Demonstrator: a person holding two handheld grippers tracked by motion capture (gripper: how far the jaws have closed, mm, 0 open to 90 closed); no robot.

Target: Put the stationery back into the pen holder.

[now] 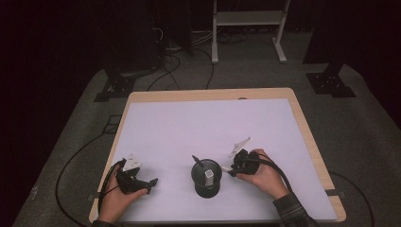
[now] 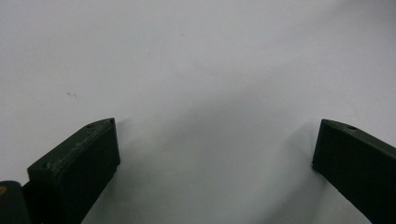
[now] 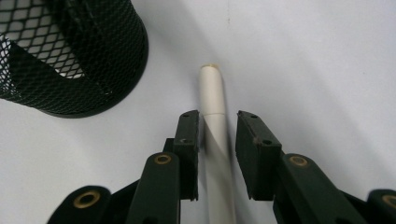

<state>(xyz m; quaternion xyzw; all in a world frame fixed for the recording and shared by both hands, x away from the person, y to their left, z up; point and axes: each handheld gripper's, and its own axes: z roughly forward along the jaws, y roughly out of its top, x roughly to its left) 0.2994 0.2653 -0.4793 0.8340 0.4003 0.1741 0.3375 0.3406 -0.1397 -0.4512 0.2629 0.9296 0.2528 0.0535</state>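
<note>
Near the counter's point(image 1: 142, 97) front left corner: left hand-held gripper point(image 1: 142, 182) resting low, jaws spread wide over bare white surface, nothing between them. Plenty of open room from there toward the far edge.

At the middle of the front edge: black mesh cup point(image 1: 206, 178), upright, a dark pen and a white-capped item already standing in it. Probably light and easy to tip if nudged at the rim.

Just right of the cup: white marker point(image 3: 212, 100) lying flat on the counter, apart from the cup's base. Right hand-held gripper point(image 3: 218, 116) straddling its barrel, jaws narrowed around it, left pad seemingly at the barrel, a sliver of gap on the right; not clearly clamped yet. Likely light, rigid, smooth and round, so prone to rolling or slipping; best taken mid-barrel, behind the cap seam. Open surface to the right and beyond; front edge close by.
</note>
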